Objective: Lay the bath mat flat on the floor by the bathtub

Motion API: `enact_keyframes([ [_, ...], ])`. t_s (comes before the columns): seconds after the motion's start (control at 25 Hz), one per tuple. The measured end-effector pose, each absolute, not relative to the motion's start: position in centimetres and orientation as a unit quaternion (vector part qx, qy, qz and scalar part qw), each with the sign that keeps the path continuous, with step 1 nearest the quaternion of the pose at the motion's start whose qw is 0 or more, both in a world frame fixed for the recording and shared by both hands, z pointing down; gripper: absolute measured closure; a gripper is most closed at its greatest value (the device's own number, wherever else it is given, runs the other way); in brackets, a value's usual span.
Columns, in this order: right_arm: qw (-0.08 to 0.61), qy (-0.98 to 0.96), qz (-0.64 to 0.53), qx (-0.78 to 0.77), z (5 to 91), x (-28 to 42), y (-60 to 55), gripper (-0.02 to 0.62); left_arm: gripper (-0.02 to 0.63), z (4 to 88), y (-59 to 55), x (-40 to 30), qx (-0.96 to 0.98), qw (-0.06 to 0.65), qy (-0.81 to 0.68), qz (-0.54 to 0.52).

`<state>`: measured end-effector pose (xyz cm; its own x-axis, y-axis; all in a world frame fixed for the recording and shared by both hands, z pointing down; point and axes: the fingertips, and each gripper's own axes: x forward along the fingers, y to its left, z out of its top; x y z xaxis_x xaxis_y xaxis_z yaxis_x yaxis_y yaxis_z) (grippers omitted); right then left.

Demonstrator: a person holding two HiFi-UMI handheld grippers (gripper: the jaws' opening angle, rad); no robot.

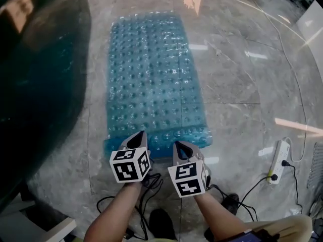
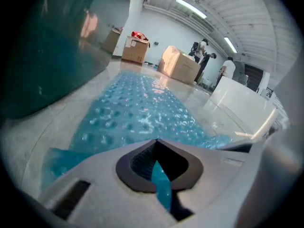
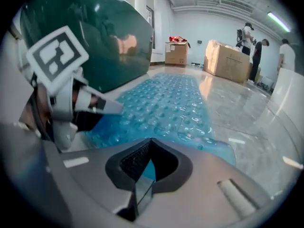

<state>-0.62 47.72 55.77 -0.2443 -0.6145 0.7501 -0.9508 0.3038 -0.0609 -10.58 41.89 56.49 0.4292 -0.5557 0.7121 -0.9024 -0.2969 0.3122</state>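
Dark teal bathtub (image 1: pixel 35 84) at left. Your left gripper (image 1: pixel 138 136) has its jaws clamped on the near edge of the translucent blue bumpy plastic bath mat (image 1: pixel 154 79), which lies stretched along the grey marble floor (image 1: pixel 232 84) beside the tub. Your right gripper (image 1: pixel 181 146) pinches the same edge, jaws closed on it. White power strip (image 1: pixel 279 161) far right.

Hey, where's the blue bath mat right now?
In the head view the bath mat lies mid-frame on the floor, right of the dark bathtub, its near edge pinched by the left tool and right tool.
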Motion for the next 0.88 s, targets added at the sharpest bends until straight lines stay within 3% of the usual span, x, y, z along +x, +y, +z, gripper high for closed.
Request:
enact_keyframes([
  [0.16, 0.274, -0.751, 0.28, 0.531, 53.3, -0.2, 46.8, 0.586, 0.6, 57.3, 46.8, -10.7, 0.768, 0.351, -0.474, 0.25],
  [0.44, 0.386, -0.731, 0.255, 0.502, 57.6, 0.3, 46.4, 0.588, 0.6, 57.1, 50.5, -10.8, 0.772, 0.382, -0.458, 0.221],
  [0.72, 0.38, -0.736, 0.289, 0.48, 57.9, 1.0, 45.3, 0.586, 0.598, 54.2, 49.4, -10.3, 0.761, 0.409, -0.456, 0.214],
  [0.88, 0.365, -0.738, 0.313, 0.473, 58.2, 0.5, 46.9, 0.586, 0.598, 51.1, 49.4, -11.3, 0.771, 0.386, -0.463, 0.205],
])
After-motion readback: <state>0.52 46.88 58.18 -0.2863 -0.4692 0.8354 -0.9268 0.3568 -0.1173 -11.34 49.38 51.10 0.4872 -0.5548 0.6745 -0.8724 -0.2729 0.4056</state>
